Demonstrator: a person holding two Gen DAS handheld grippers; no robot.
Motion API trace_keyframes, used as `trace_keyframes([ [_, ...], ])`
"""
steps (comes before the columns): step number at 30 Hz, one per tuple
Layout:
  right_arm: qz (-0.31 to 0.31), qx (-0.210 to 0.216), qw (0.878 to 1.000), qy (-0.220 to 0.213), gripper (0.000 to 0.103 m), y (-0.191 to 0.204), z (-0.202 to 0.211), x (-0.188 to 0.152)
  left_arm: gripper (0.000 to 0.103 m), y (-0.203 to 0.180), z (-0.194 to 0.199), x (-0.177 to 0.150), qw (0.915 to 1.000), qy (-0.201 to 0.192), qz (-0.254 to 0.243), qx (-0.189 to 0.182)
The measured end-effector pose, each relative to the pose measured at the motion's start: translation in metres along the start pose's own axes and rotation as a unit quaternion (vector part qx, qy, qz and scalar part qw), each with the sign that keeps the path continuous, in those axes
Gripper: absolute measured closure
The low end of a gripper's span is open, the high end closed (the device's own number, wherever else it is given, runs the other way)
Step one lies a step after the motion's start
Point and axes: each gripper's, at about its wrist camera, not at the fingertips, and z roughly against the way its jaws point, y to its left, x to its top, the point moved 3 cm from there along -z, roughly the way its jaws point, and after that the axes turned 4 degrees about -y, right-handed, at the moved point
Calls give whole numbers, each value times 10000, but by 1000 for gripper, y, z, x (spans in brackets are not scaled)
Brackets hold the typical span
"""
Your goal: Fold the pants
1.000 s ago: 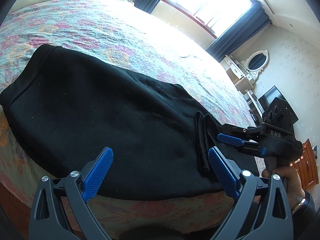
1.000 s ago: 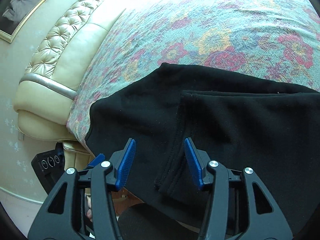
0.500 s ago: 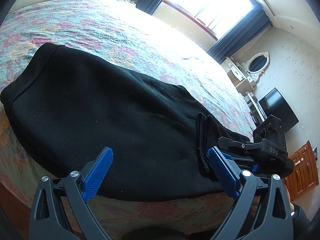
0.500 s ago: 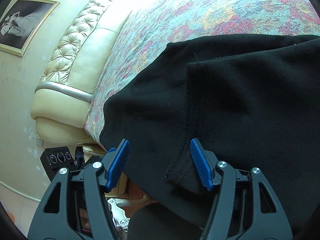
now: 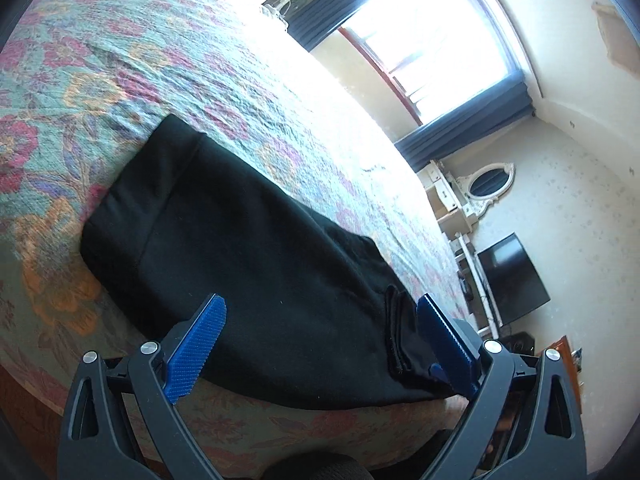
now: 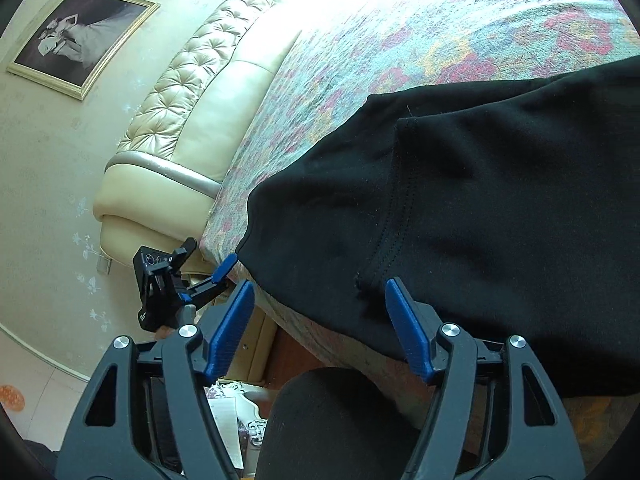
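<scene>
Black pants point(image 5: 256, 248) lie flat along the near edge of a bed point(image 5: 168, 80) covered in a floral spread. They appear already folded lengthwise, one leg on the other. The waistband end sits to the left in the left wrist view, and the stacked cuffs point(image 5: 398, 332) lie at the right, close to the bed's edge.

The left gripper point(image 5: 320, 344) hangs just over the near edge of the pants. Its blue pads are spread wide and hold nothing. The right gripper point(image 6: 320, 320) is likewise wide open and empty, poised near the hem seam point(image 6: 390, 216), where one layer lies over another.

What could go wrong: the fabric is thick, dark and layered, so a pinch at the cuffs may catch only the top layer, and the fold would then come apart on lifting. The near edge of the pants overhangs the mattress slightly, so a careless tug could drag them off the bed. Black on black also hides the edges.

Compared with a second ago, the left view has swung left and the pants look smaller and farther off. The right gripper, then plainly seen beside the cuffs, is now mostly hidden behind the left gripper's right finger. In the right view the pants have shifted right, and the left gripper point(image 6: 224, 270) now shows at the bed's edge.
</scene>
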Motion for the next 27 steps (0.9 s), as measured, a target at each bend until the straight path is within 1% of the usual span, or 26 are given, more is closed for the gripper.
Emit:
trace_keyframes([
  [2,-14,23,10000,4,32,-2,5,-5,8,19,10,19,9994,-117,280,-138],
  [4,-19,34,10000,-5,32,-2,9,-8,8,37,16,36,9986,-135,493,-120],
  [6,-40,57,10000,15,31,-5,13,-10,8,51,16,50,9983,-74,568,-82],
  [8,-56,85,9999,22,31,-5,14,-12,8,63,12,60,9982,150,561,-127],
  [11,-11,31,10000,45,31,-5,16,-13,8,81,-5,71,9963,658,559,-11],
  [13,-32,28,10000,71,31,-6,16,-13,8,90,-14,73,9943,924,528,59],
  [15,-71,-17,10000,57,30,-10,17,-13,8,97,-21,72,9918,1153,549,-29],
  [19,-179,-37,9998,84,30,-17,15,-15,8,102,-24,77,9893,1266,611,-384],
  [21,-212,-53,9997,129,30,-20,12,-16,8,102,-24,79,9880,1352,575,-472],
  [25,-252,-64,9994,222,30,-22,5,-19,8,92,-30,77,9857,1616,306,-357],
  [27,-270,-60,9993,239,30,-23,2,-20,8,89,-36,75,9834,1798,206,-101],
])
